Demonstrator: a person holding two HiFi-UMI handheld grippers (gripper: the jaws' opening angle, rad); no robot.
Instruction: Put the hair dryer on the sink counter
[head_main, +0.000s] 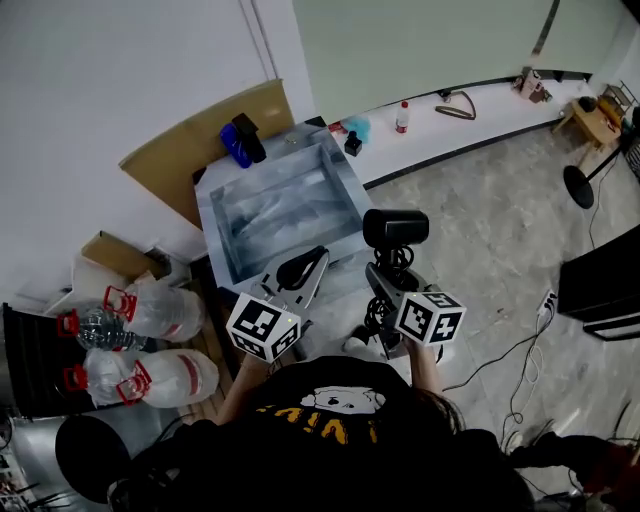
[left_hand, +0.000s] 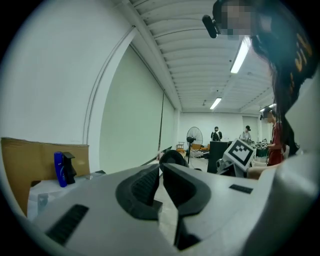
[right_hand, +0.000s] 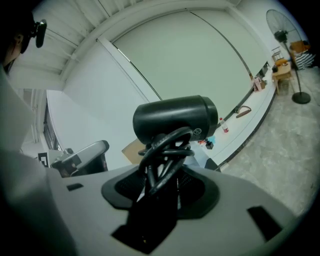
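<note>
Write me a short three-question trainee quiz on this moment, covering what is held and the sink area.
1. Multiple choice: what is the right gripper shut on? A) a water jug B) the black hair dryer with its coiled cord C) nothing
2. True or false: the hair dryer already lies beside the sink.
3. Short answer: in the head view, what colour is the bottle at the sink's far left corner?
Key: 1 B. 2 False; it is held in the air in front of the person. 3 Blue.
</note>
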